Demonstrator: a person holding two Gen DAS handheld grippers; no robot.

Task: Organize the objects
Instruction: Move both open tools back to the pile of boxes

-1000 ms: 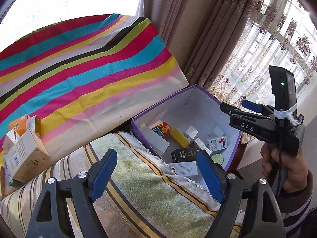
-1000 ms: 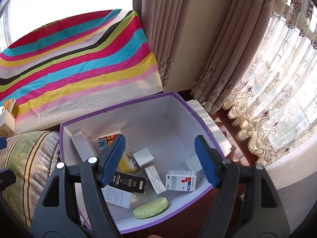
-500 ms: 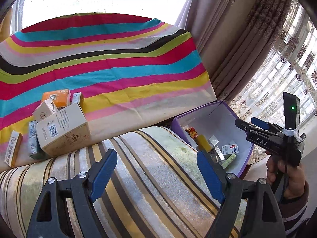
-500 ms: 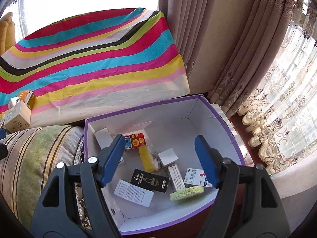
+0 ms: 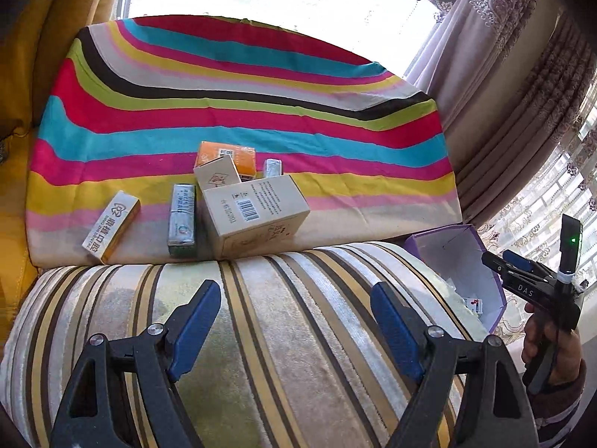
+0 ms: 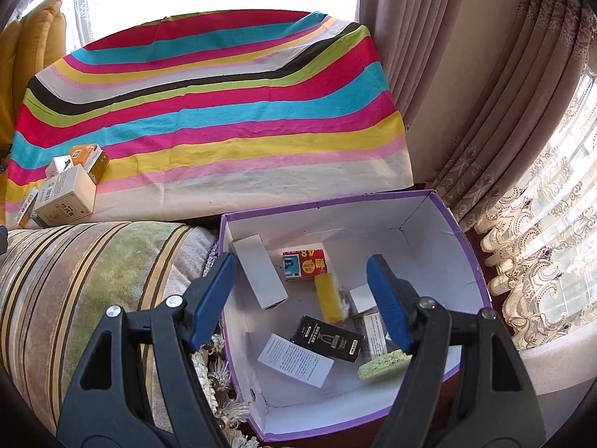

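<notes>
Several small boxes lie on the striped cloth (image 5: 238, 112): a large beige carton (image 5: 257, 216), an orange box (image 5: 227, 156), a gold-and-white box (image 5: 112, 227) and a green-grey pack (image 5: 182, 220). My left gripper (image 5: 294, 321) hangs open and empty over the striped sofa arm (image 5: 261, 336), short of those boxes. My right gripper (image 6: 300, 291) is open and empty above the purple box (image 6: 481, 261), which holds a black box (image 6: 326, 338), a yellow sponge (image 6: 328, 296), a red pack (image 6: 304, 264), a green sponge (image 6: 384, 362) and white cartons. In the left wrist view the right gripper (image 5: 522, 265) is seen in a hand beside the purple box (image 5: 500, 276).
Yellow cushions (image 5: 22, 86) border the cloth on the left. Heavy curtains (image 6: 466, 74) and lace drapes (image 6: 541, 224) stand right of the purple box. A fringed edge (image 6: 220, 380) of the sofa arm cover hangs beside the box wall.
The left gripper has swung left from the purple box across the sofa arm, bringing the boxes on the cloth to centre view. The right gripper has shifted left a little over the purple box.
</notes>
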